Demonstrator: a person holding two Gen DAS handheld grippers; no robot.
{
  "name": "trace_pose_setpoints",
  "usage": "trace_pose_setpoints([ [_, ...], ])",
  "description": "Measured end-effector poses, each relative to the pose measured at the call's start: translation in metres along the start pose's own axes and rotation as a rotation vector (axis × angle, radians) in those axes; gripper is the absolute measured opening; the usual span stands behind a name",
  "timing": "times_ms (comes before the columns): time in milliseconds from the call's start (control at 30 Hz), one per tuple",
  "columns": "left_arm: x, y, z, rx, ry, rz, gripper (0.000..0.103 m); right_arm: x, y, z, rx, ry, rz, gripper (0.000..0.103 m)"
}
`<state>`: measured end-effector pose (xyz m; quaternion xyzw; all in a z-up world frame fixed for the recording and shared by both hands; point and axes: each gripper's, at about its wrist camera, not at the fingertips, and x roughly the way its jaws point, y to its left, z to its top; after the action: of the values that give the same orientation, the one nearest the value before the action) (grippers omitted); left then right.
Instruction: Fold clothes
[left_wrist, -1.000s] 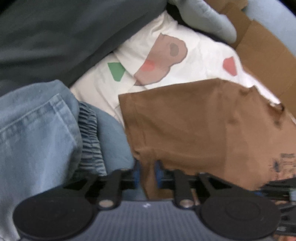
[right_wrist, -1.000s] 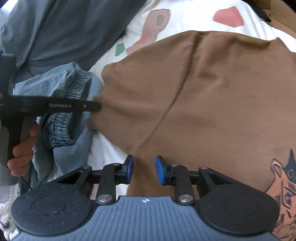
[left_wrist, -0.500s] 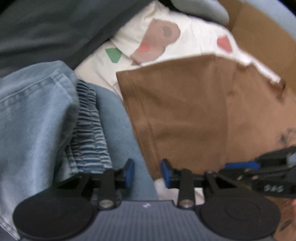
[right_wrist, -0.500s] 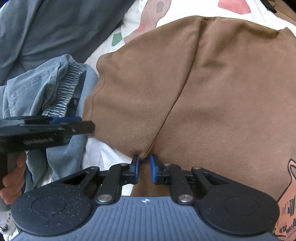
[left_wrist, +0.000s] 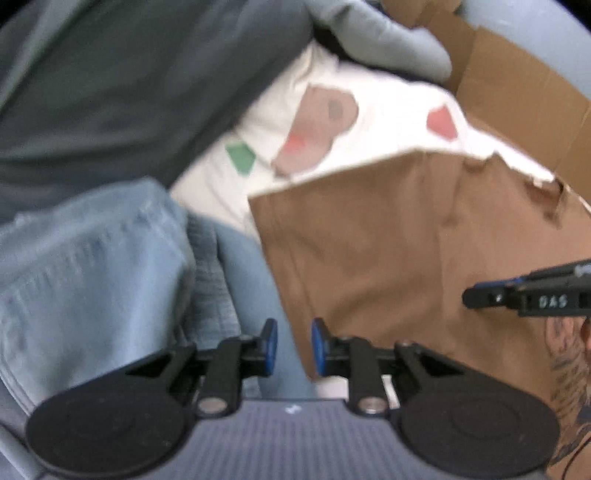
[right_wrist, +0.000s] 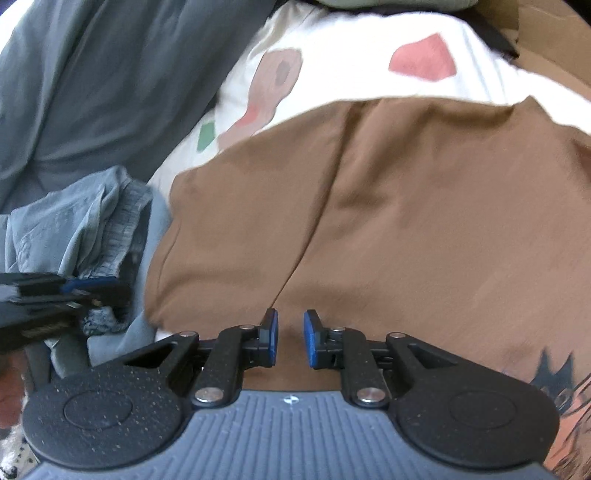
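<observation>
My right gripper (right_wrist: 290, 339) has let go the brown T-shirt (right_wrist: 406, 229) hem; jaws apart. Left gripper (left_wrist: 293, 347) gapes empty, straddling the shirt's edge beside the denim (left_wrist: 85, 266), likely to regrip.

Home bedroom: patterned bedsheet (right_wrist: 362, 48), heaped clothes (left_wrist: 92, 266), cardboard box (left_wrist: 517, 92)

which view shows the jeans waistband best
Left wrist view: the light blue jeans fill its left side, with the gathered waistband close. Right wrist view shows them smaller, bunched at its left edge.
</observation>
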<state>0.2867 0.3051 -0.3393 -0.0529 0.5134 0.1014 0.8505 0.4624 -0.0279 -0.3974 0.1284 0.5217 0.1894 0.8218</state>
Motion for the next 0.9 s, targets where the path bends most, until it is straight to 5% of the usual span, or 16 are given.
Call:
trace_pose_setpoints([
  [533,0.07,-0.008,0.057,-0.029,-0.032,0.009,0.022,0.003,-0.037,0.08,-0.044,-0.115,-0.089,0.017],
  [667,0.091,-0.004,0.068,-0.05,-0.025,0.025,0.022,0.019,-0.037,0.096,-0.083,-0.103,-0.108,0.028],
  [900,0.103,0.011,0.07,-0.087,-0.016,0.095,0.028,0.048,-0.034,0.12,-0.15,-0.086,-0.141,0.028],
])
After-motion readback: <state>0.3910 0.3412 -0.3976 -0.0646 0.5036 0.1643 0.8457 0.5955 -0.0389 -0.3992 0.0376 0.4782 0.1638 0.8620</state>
